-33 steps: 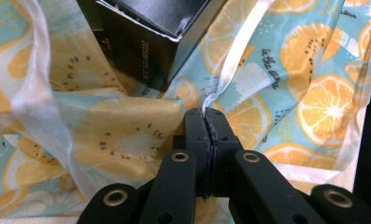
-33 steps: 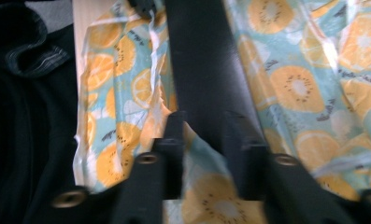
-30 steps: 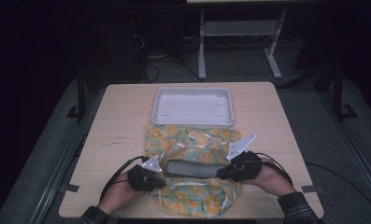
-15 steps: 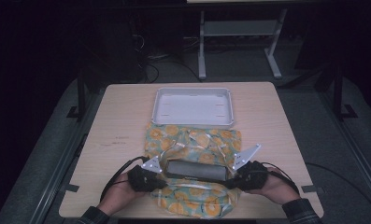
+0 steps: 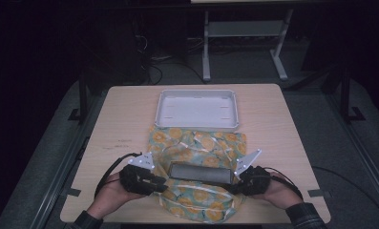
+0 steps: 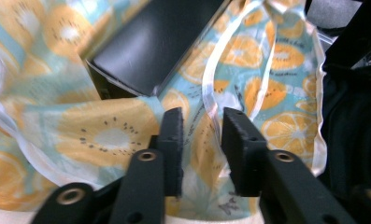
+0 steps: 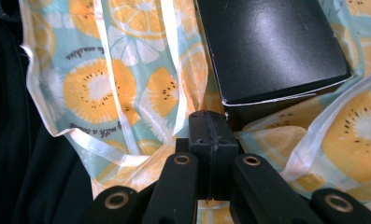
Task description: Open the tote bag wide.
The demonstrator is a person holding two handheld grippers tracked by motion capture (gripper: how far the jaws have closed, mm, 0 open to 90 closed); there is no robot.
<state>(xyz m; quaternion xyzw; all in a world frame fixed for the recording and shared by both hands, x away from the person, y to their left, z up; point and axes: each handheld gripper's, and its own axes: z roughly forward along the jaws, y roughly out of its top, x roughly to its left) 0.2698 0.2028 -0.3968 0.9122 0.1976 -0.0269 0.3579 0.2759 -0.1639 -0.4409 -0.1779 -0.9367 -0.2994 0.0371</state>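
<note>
Left gripper [image 6: 199,135]: jaws partly apart, just opened, bag film lying in the gap but unpinched. Right gripper [image 7: 210,135]: jaws pressed together; film bunches at the tips, whether any is pinched I cannot tell.

Box [image 5: 200,172], black, lower centre of the high view, lies flat on the bag [image 5: 196,143] between both grippers. In the left gripper view the box [image 6: 150,44] sits upper centre; in the right gripper view, upper right [image 7: 267,46]. The bag, printed with orange slices, is spread crumpled over the near half of the table [image 5: 125,119].

Tray [image 5: 196,109], white, just beyond the bag, centre frame.

Table: pale wood. Room dark; grey floor, a white stand [image 5: 242,33] at upper centre.
</note>
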